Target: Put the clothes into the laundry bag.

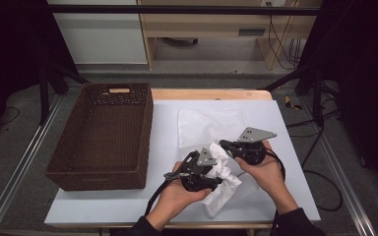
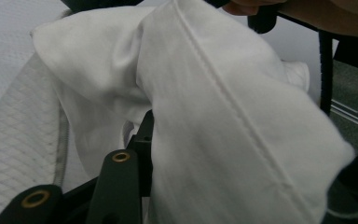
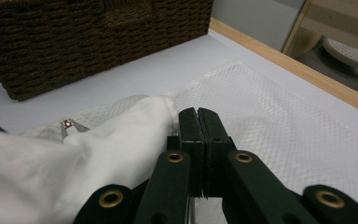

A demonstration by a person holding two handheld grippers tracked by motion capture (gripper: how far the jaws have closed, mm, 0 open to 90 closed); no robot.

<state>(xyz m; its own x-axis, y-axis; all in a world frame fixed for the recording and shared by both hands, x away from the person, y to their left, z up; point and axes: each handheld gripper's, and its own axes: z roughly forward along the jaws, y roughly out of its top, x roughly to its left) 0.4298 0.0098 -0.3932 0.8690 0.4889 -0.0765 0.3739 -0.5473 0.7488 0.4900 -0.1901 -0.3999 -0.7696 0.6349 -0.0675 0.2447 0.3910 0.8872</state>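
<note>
A white cloth (image 1: pixel 222 173) is bunched up between the two hands at the table's near edge. My left gripper (image 1: pixel 210 166) holds it. In the left gripper view the cloth (image 2: pixel 223 116) drapes over the jaws (image 2: pixel 156 128) and hides one of them, and its folds gather at the visible jaw tip. My right gripper (image 1: pixel 227 145) is just behind the cloth, its jaws pressed together (image 3: pixel 198 116), with the cloth (image 3: pixel 98 149) lying against its left side. A white mesh bag (image 1: pixel 209 125) lies flat on the table beneath; its zipper pull (image 3: pixel 67 123) shows beside the cloth.
A brown wicker basket (image 1: pixel 98 173) stands on the left half of the table, its wall (image 3: pixel 74 42) close behind my right gripper. The table's wooden far edge (image 1: pixel 206 93) runs behind the mesh bag. Cables trail off the table's near right side.
</note>
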